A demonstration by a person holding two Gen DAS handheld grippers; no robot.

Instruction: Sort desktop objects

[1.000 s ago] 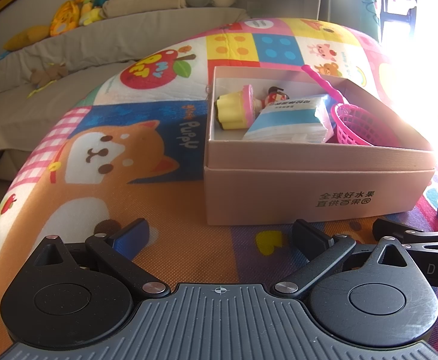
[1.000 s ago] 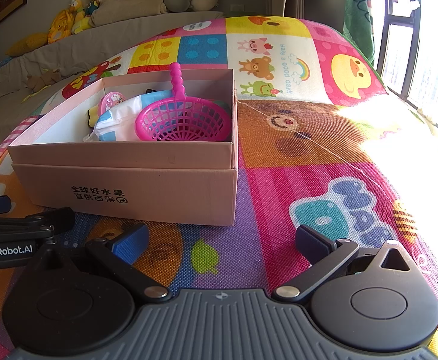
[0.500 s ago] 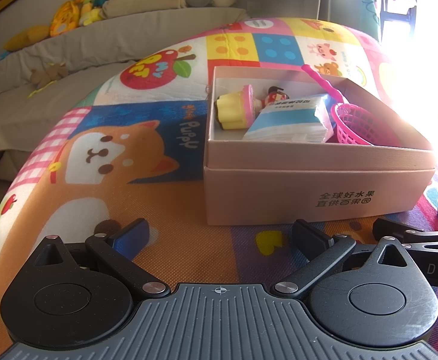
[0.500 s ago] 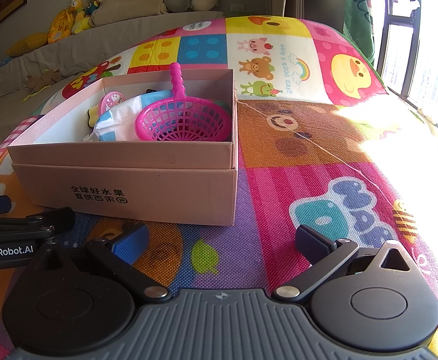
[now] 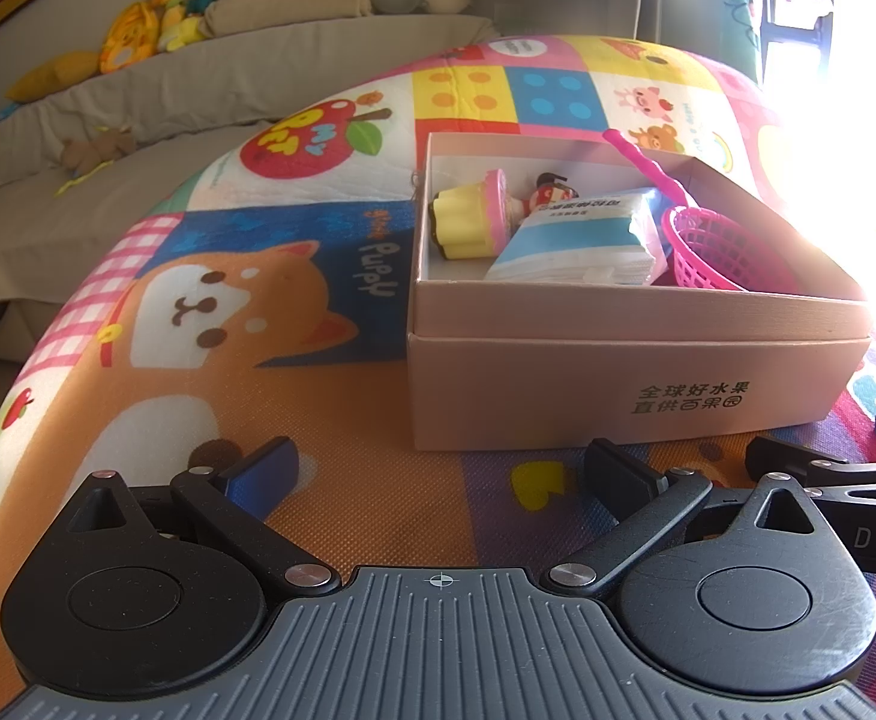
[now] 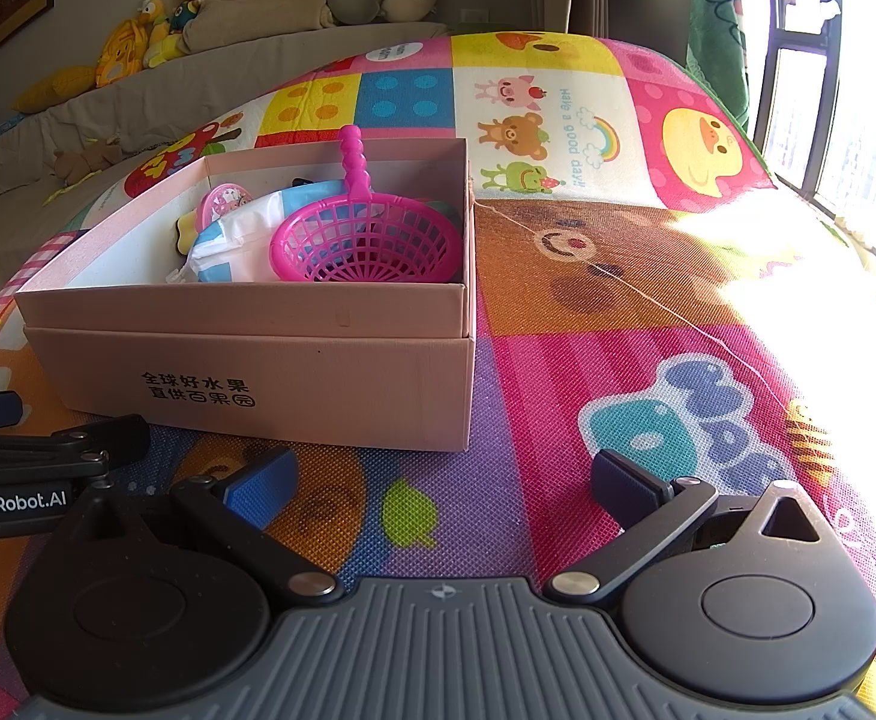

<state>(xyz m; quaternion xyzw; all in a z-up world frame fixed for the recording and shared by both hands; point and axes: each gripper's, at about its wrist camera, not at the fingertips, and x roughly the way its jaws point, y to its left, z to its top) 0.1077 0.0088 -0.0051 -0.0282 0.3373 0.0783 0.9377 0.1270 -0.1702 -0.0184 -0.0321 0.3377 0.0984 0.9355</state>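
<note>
Nothing has moved this past second. Both the left claw (image 5: 438, 471) and right claw (image 6: 441, 483) stay spread, empty. The box (image 6: 294, 360) looks fully packed, sorting likely done.

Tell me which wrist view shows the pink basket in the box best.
The right wrist view: the pink basket shows whole, mesh bowl and upright handle, against the cardboard box wall. The left wrist view catches it at the glare's edge, its bowl partly hidden by the box's near wall.
</note>
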